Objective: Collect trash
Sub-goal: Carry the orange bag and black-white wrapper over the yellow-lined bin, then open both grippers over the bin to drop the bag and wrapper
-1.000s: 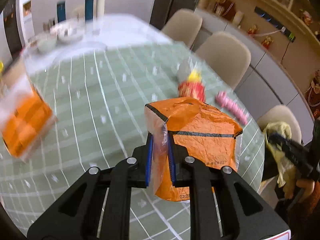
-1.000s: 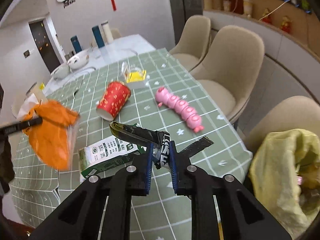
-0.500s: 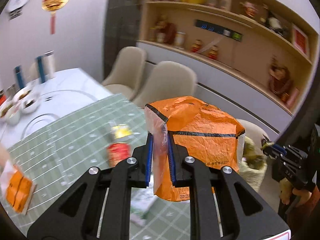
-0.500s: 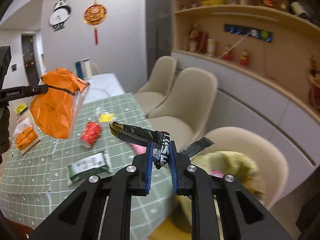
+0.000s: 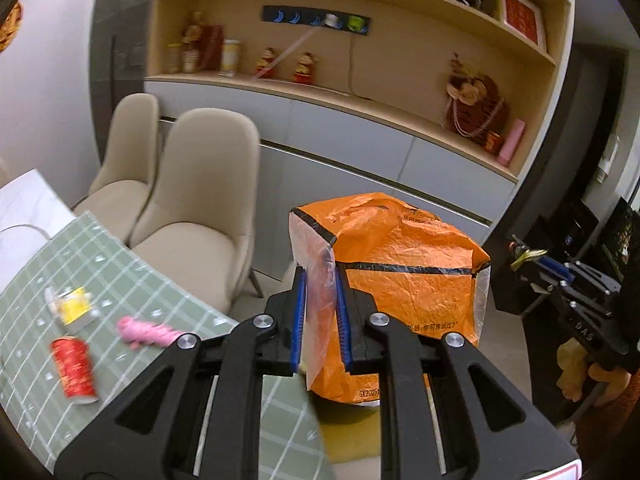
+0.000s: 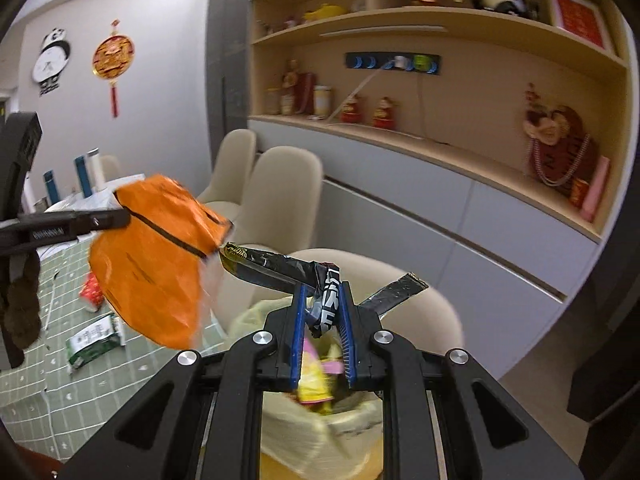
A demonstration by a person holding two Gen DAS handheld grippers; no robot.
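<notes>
Both my grippers are loaded: left gripper (image 5: 320,316) pinched on the orange bag (image 5: 400,280), right gripper (image 6: 322,320) clamped on a black wrapper (image 6: 280,268), right above the yellow trash bag (image 6: 292,432) near me. Nothing's dropped yet, and the red can (image 5: 74,366), pink toy (image 5: 146,332) and green packet (image 6: 94,340) sit on the table (image 5: 36,280) off left.

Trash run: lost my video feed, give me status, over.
Left gripper shut on orange bag. Right gripper shut on black wrapper, above yellow trash bag. Nothing blocking the trash bag.

A home dining room: upholstered chairs (image 5: 200,216), checked tablecloth (image 5: 120,280), ornament-filled wall shelves (image 6: 440,128).
</notes>
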